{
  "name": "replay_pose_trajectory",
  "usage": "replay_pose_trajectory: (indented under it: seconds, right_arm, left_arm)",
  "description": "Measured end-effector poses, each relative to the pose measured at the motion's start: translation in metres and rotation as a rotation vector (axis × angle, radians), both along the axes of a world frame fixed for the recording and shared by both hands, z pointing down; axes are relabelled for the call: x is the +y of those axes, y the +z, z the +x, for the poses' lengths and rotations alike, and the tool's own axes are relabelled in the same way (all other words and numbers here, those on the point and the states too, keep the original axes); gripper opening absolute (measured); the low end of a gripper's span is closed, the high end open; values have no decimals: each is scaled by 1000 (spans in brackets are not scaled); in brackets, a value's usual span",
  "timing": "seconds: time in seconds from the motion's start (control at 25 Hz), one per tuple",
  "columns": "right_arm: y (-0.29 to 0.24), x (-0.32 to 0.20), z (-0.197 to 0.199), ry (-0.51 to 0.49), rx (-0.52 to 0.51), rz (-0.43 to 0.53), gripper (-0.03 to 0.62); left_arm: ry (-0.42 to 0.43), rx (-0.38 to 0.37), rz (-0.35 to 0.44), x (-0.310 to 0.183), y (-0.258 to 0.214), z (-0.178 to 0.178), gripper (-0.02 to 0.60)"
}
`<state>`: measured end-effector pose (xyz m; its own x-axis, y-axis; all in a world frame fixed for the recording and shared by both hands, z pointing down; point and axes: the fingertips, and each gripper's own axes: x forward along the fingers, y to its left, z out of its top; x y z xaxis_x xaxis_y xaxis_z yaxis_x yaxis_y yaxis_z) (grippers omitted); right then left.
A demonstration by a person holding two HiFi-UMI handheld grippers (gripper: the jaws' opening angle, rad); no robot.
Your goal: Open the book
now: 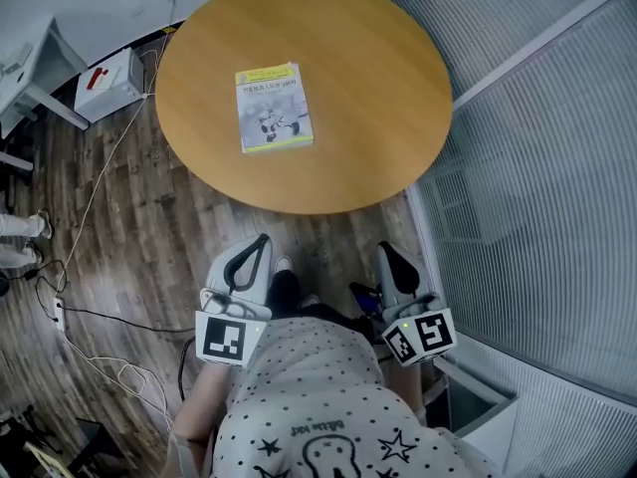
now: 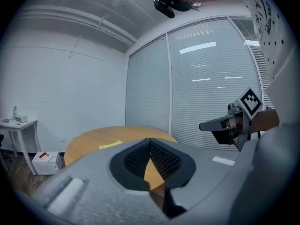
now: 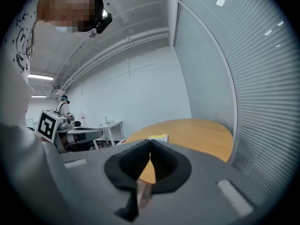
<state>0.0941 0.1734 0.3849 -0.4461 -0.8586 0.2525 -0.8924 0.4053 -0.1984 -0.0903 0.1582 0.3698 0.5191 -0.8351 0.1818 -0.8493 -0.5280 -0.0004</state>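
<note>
Your dotted shirt fills the lower edge of the head view. Both grippers sit close in front of it, short of the table: left gripper at 11 o'clock, right gripper at 1 o'clock. Each gripper's own view shows its jaws clenched tip to tip with nothing between them. The book lies closed, cover up, flat on the round wooden table, at 12 o'clock from you and offset toward 9 o'clock from the table's centre. Neither gripper touches it. A white box stands on the floor at 10 o'clock, just beside the table.
</note>
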Motion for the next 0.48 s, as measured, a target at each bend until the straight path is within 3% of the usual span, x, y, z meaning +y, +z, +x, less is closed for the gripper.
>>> replay_pose_trajectory:
  seconds: [0.32, 0.48]
  right_arm:
    - [-2, -20, -6, 47, 20, 18, 5]
    - [-1, -22, -7, 67, 30, 0, 5]
  left_arm:
    - [42, -11, 5, -33, 5, -16, 11]
    - [-8, 23, -9, -36, 5, -32, 11]
